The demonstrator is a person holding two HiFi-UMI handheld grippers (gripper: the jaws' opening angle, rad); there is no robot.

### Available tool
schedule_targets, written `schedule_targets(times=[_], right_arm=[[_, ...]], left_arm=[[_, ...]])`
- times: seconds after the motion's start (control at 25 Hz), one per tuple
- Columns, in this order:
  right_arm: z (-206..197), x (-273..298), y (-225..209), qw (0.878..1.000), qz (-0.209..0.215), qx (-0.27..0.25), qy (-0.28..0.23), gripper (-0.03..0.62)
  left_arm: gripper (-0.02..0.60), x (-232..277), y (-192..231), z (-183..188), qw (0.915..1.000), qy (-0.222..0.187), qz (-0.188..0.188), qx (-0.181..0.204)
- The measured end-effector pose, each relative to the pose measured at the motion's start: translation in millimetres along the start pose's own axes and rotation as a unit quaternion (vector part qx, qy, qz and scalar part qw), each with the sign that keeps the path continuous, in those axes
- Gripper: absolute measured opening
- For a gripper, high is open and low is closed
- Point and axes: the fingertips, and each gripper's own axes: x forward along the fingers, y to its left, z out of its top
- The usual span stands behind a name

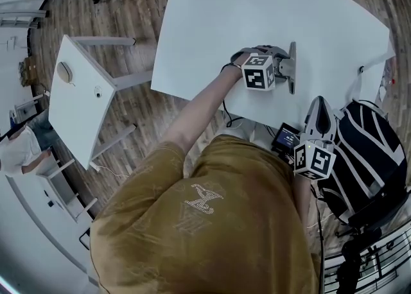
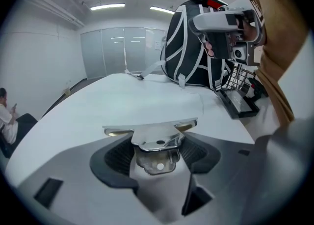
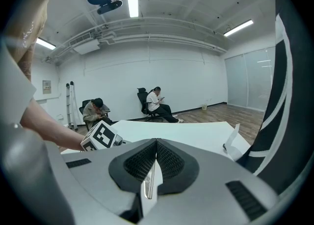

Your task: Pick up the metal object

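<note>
A shiny metal bulldog clip (image 2: 157, 143) lies on the white table (image 1: 257, 17), its wide blade pointing away from the camera in the left gripper view. My left gripper (image 2: 156, 154) has its dark ribbed pads against both sides of the clip's handles. From the head view, that gripper (image 1: 287, 71) rests on the table near the front edge, with the clip (image 1: 292, 68) at its tips. My right gripper (image 1: 321, 103) hovers off the table's front edge; its pads (image 3: 169, 162) meet with nothing between them.
A black backpack with white stripes (image 1: 369, 151) stands at the right, beside the table. A small device with a lit screen (image 1: 284, 137) sits below the table edge. A white side table (image 1: 77, 94) is at the left. Two seated people (image 3: 157, 103) are across the room.
</note>
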Motion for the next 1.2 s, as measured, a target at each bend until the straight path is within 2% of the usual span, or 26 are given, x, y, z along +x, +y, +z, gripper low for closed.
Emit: schedule_targets(times=[0.16, 0.28, 0.52, 0.6, 0.88, 1.2], right_arm=[[1.3, -1.7, 0.2, 1.0, -0.001, 0.0, 0.0, 0.009], [1.6, -4.3, -0.2, 1.0, -0.001, 0.001, -0.002, 0.009], [4.8, -7.7, -1.3, 1.0, 0.002, 0.002, -0.009, 0.009], [6.3, -9.3, -0.9, 1.0, 0.004, 0.001, -0.012, 0.009], [13.5, -18.3, 1.2, 1.0, 0.011, -0.005, -0.026, 0.008], [27.0, -29.2, -0.8, 0.999, 0.016, -0.015, -0.046, 0.009]], left_arm=[[0.291, -3.3, -1.3, 1.5, 0.9999, -0.008, 0.01, 0.001], [0.29, -6.2, -4.4, 6.3, 0.9993, -0.031, 0.019, -0.007], [0.291, -22.7, -1.1, 17.9, 0.992, -0.098, 0.049, -0.063], [0.29, -30.5, 0.7, 21.7, 0.9894, -0.111, 0.062, -0.07], [0.29, -63.6, 2.9, 41.6, 0.9783, -0.157, 0.112, -0.076], [0.291, -103.2, -12.6, 84.7, 0.9662, -0.208, 0.145, -0.044]])
